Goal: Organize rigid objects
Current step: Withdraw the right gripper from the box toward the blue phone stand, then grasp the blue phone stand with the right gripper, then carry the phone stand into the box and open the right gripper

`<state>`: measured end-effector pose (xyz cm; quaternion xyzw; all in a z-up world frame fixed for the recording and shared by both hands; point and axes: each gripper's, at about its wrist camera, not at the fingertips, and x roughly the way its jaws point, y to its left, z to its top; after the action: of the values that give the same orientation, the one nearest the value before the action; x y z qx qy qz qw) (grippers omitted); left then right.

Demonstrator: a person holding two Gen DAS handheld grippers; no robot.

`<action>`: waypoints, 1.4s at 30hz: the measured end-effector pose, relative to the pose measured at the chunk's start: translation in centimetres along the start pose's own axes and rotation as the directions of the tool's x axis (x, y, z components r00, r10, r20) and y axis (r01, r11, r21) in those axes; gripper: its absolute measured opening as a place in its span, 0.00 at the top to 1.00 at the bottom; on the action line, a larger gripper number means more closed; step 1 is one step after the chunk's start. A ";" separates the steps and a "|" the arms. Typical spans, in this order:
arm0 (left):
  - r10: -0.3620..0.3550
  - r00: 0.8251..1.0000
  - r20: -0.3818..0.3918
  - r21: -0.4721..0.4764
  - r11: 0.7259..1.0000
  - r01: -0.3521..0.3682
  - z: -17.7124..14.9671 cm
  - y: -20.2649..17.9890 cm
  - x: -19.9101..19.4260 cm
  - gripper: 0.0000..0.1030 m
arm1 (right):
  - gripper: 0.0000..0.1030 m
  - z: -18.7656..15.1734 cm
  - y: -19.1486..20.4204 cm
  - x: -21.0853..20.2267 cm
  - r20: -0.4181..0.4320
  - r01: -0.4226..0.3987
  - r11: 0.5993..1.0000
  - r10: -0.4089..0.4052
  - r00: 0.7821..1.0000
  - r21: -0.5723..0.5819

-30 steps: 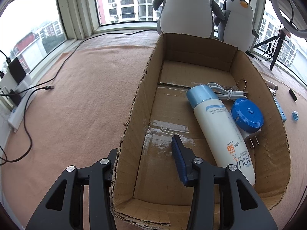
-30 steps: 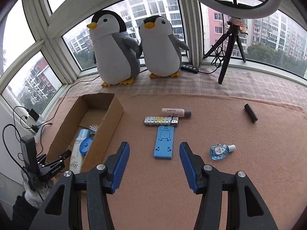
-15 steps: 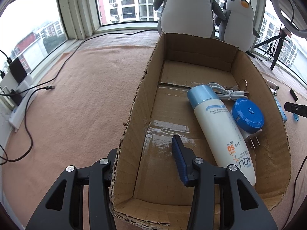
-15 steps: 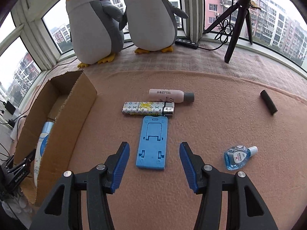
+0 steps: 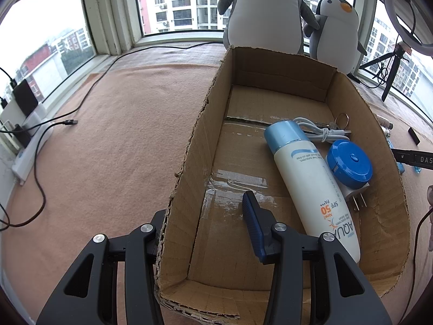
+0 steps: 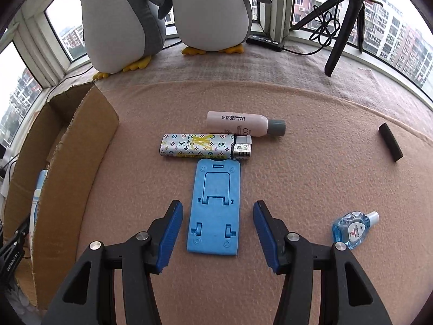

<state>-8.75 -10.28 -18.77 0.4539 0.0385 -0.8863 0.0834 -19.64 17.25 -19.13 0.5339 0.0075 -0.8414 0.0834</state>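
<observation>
The right gripper [image 6: 216, 233], jaws wide and empty, straddles the blue phone stand [image 6: 215, 207], whose long axis runs toward 12 o'clock.

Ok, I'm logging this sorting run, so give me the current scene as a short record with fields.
container: cardboard box
in box: sunscreen bottle, blue round case, white cable
still on mat: blue phone stand, patterned lighter, pink bottle, eye-drop bottle, black stick
left gripper: open, fingers straddling the box's left wall
right gripper: open, fingers either side of the phone stand, not closed on it
</observation>
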 end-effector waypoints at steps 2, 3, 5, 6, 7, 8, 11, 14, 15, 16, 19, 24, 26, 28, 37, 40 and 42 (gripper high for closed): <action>0.000 1.000 0.000 0.000 1.000 0.000 0.0 0.0 0.0 0.57 | 0.52 0.1 0.3 0.1 -0.007 0.019 1.000 -0.020 1.000 -0.024; -0.001 1.000 0.000 -0.001 1.000 0.001 0.0 0.0 0.0 0.57 | 0.52 0.0 0.5 0.2 -0.010 0.030 0.999 -0.031 0.999 -0.037; -0.001 1.000 0.000 -0.002 1.000 0.001 0.0 0.0 0.0 0.57 | 0.52 0.0 0.8 0.3 -0.012 0.047 0.997 -0.048 0.999 -0.058; -0.001 1.000 0.000 -0.002 1.000 0.001 0.0 0.0 0.0 0.57 | 0.52 0.0 0.9 0.3 -0.013 0.049 0.997 -0.050 0.999 -0.061; -0.001 1.000 0.000 -0.002 1.000 0.001 0.0 0.0 0.0 0.57 | 0.53 0.0 0.8 0.2 -0.015 0.050 0.997 -0.051 0.999 -0.060; -0.001 1.000 0.000 -0.002 1.000 0.001 0.0 0.0 0.0 0.57 | 0.56 0.0 0.7 0.2 -0.015 0.052 0.997 -0.053 0.999 -0.059; -0.001 1.000 0.000 -0.002 1.000 0.001 0.0 0.0 0.0 0.57 | 0.66 0.0 0.3 0.2 -0.018 0.050 0.997 -0.051 0.999 -0.062; -0.001 1.000 0.000 -0.003 1.000 0.001 0.0 0.0 0.0 0.57 | 0.68 0.1 -0.1 0.1 -0.023 0.038 0.997 -0.039 0.999 -0.062; -0.001 1.000 0.000 -0.003 1.000 0.001 0.0 0.0 0.0 0.57 | 0.68 0.0 -0.1 0.0 -0.023 0.036 0.997 -0.038 0.999 -0.062; -0.001 1.000 0.000 -0.003 1.000 0.001 0.0 0.0 0.0 0.57 | 0.68 -0.1 -0.1 0.0 -0.022 0.037 0.997 -0.039 0.999 -0.065; -0.002 1.000 0.000 -0.005 1.000 0.002 0.0 0.0 0.0 0.57 | 0.68 -0.3 0.0 -0.1 -0.016 0.036 0.997 -0.037 0.999 -0.066; -0.001 1.000 0.000 -0.006 1.000 0.001 0.0 -0.1 0.0 0.57 | 0.68 -0.7 -0.3 -0.6 -0.017 0.000 0.999 -0.001 1.000 -0.034; -0.002 1.000 0.000 -0.006 1.000 0.002 0.0 -0.1 0.0 0.57 | 0.68 -0.9 -0.5 -0.9 -0.016 -0.013 1.000 0.012 1.000 -0.023; -0.002 1.000 0.001 -0.006 1.000 0.002 0.0 0.0 0.0 0.57 | 0.68 -1.1 -0.6 -1.3 -0.009 -0.023 1.000 0.023 1.000 -0.016; -0.001 1.000 0.001 -0.006 1.000 0.001 -0.1 0.0 0.0 0.57 | 0.68 -1.2 0.7 -4.4 0.043 -0.089 0.996 0.090 0.995 -0.021; -0.001 1.000 0.002 -0.006 1.000 0.001 -0.1 0.0 0.0 0.57 | 0.68 -0.9 1.9 -5.9 0.069 -0.119 0.992 0.121 0.990 -0.038; -0.001 1.000 0.002 -0.006 1.000 0.001 -0.1 -0.1 0.0 0.57 | 0.68 -0.7 2.7 -6.9 0.084 -0.140 0.989 0.144 0.986 -0.051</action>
<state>-8.72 -10.21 -18.80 0.4527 0.0414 -0.8867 0.0842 -15.77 15.54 -13.02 0.4936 -0.0153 -0.8556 0.1553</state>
